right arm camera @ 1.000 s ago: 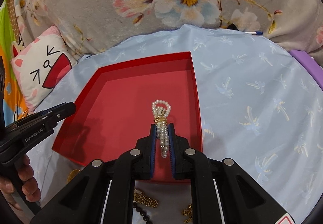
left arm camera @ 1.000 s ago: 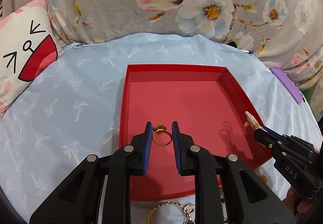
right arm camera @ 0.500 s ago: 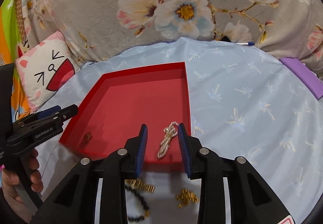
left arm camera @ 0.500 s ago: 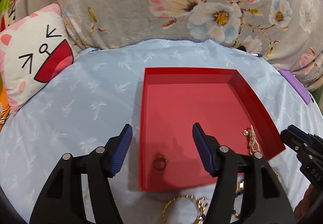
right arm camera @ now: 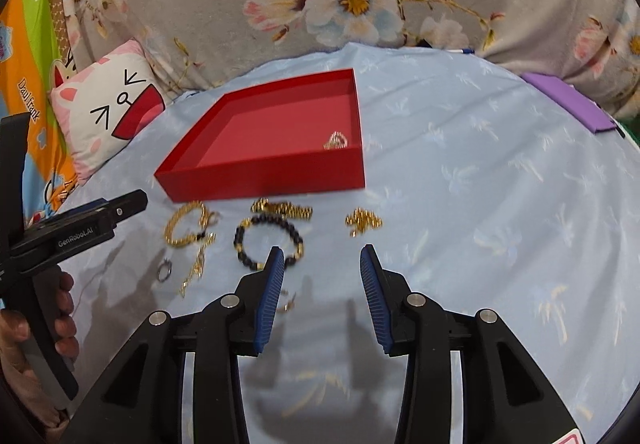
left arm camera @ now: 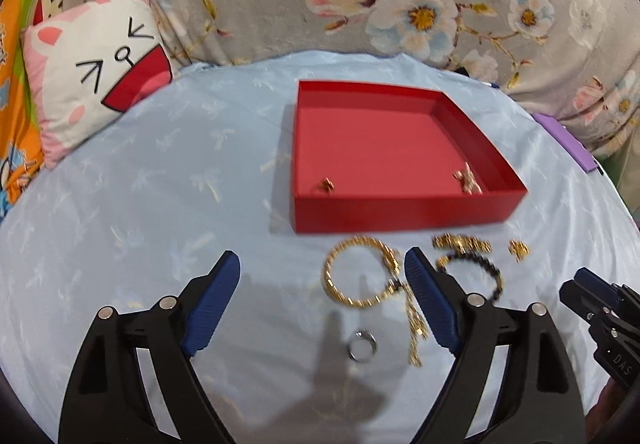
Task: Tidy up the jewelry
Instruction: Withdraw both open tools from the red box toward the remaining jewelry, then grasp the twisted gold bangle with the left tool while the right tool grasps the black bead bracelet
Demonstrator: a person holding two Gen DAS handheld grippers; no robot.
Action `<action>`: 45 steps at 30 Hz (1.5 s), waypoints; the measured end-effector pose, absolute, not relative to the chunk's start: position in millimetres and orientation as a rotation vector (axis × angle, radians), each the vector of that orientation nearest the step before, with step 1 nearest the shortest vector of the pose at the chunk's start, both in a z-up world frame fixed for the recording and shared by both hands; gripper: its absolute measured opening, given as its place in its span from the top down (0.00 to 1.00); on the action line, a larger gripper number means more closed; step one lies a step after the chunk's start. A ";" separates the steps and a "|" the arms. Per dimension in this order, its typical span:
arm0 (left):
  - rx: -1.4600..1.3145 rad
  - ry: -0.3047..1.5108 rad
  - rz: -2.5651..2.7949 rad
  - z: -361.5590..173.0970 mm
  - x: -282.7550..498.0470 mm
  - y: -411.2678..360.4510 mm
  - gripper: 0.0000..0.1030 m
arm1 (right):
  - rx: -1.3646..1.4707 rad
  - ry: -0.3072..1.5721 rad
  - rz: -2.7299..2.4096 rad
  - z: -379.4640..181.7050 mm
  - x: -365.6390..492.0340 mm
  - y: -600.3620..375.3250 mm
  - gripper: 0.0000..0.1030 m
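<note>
Blue sheet (left arm camera: 168, 171) w/ red tray (left arm camera: 400, 213), loose jewelry (right arm camera: 276, 236).

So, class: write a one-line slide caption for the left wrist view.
Open left tool above silver ring and gold bangle, red tray behind.

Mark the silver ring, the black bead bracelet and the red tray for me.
silver ring (left arm camera: 362, 345), left wrist view, on its band.
black bead bracelet (right arm camera: 241, 246), right wrist view, on the beads of its left arc.
red tray (right arm camera: 264, 179), right wrist view, on its near outer wall.
</note>
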State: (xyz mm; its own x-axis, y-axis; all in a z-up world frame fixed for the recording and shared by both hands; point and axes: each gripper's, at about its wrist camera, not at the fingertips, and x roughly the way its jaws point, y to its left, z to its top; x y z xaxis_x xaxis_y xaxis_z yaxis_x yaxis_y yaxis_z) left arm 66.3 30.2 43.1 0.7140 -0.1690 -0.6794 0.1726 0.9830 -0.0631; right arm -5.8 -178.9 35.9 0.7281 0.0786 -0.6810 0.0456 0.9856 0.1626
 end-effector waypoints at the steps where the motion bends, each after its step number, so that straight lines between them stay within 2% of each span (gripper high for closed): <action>1: 0.001 0.764 -0.204 38.7 62.9 27.1 0.18 | 0.180 0.762 0.021 33.8 -8.4 -179.2 0.61; 3: 0.010 0.774 -0.207 32.7 59.9 20.7 0.13 | 0.192 0.769 0.017 29.2 -14.1 -180.3 0.61; 18: 0.008 0.877 -0.125 0.8 96.3 2.2 0.13 | 0.222 0.785 0.037 18.1 -12.4 -179.1 0.61; 20: 0.007 0.887 -0.126 -2.4 100.0 1.2 0.16 | 0.218 0.783 0.035 18.1 -12.0 -178.6 0.61; 22: -0.001 0.900 -0.140 -4.8 102.7 1.2 0.27 | 0.216 0.785 0.035 18.2 -9.0 -178.6 0.61; 24: 0.001 0.896 -0.137 -4.9 103.4 0.9 0.31 | 0.217 0.785 0.039 18.4 -7.3 -178.2 0.61; 26: 0.000 0.895 -0.151 -4.0 102.7 1.0 0.42 | 0.210 0.785 0.042 20.0 -2.0 -176.5 0.61; 28: -0.005 0.897 -0.163 -2.9 102.2 1.6 0.47 | 0.198 0.791 0.048 20.9 3.8 -174.0 0.61; 32: -0.057 0.911 -0.200 -0.3 101.9 8.8 0.48 | 0.169 0.824 0.072 19.0 17.8 -167.1 0.61; 34: -0.076 0.909 -0.211 3.3 99.1 13.0 0.48 | 0.155 0.837 0.082 17.4 24.3 -163.8 0.56; 39: -0.072 0.870 -0.215 17.6 86.8 20.9 0.48 | 0.136 0.850 0.080 15.7 40.9 -159.8 0.55; 45: -0.068 0.835 -0.220 32.8 77.4 31.9 0.48 | 0.119 0.901 0.078 4.8 60.2 -156.9 0.63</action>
State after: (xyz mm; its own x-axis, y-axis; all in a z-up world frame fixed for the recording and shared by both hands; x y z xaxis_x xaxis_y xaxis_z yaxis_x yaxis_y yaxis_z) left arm 77.4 31.9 32.8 0.6502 -0.2198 -0.7273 0.1664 0.9752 -0.1460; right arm 60.2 -156.9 4.8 0.6189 0.1174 -0.7766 -0.0171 0.9905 0.1361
